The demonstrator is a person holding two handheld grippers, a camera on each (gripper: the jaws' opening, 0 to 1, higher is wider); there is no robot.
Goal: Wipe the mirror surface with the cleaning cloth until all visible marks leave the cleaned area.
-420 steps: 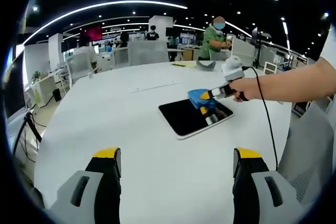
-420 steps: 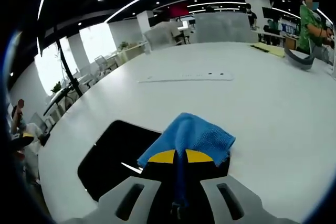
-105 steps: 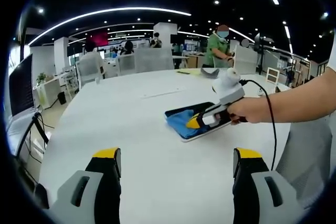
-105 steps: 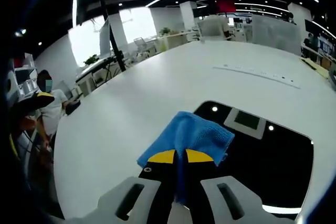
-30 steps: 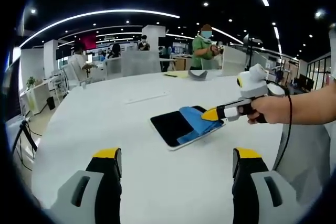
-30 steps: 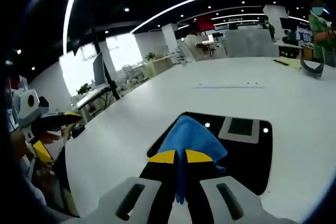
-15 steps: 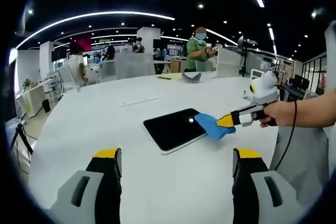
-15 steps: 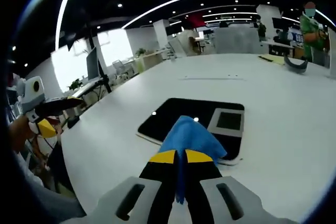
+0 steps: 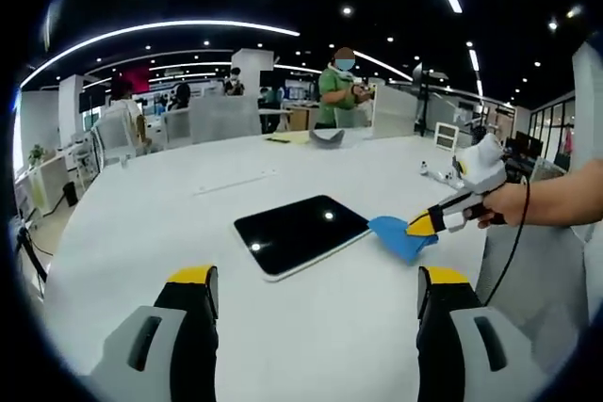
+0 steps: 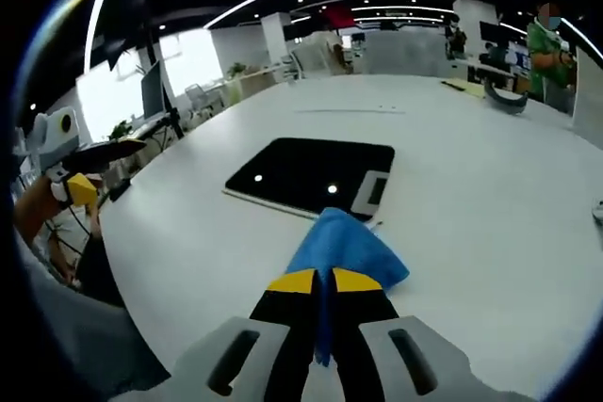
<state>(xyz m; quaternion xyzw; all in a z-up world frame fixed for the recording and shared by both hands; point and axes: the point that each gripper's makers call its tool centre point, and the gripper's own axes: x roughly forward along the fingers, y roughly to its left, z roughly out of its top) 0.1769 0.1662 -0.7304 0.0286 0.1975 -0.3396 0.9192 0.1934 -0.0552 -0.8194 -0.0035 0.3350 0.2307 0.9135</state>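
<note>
Right gripper (image 10: pixel 317 281): fingers closed tight on the blue microfibre cleaning cloth (image 10: pixel 346 246), held just beside the near edge of the dark rectangular mirror (image 10: pixel 306 173), which lies flat on the white table (image 10: pixel 490 185). Left gripper (image 9: pixel 316 291): fingers wide apart, holding nothing.

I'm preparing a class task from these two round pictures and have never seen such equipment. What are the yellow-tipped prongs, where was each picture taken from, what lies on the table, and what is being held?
No robot here: a person holds a two-jaw gripper in each hand, and a fisheye camera rides on each. The left gripper view looks past the left gripper, jaws standing apart with nothing between them. It also shows the right gripper in the person's hand. The right gripper view looks along that gripper's shut jaws, which pinch a blue cleaning cloth. On the white table lies a dark, flat mirror, reflecting ceiling lights. The cloth is beside the mirror, off its surface.
</note>
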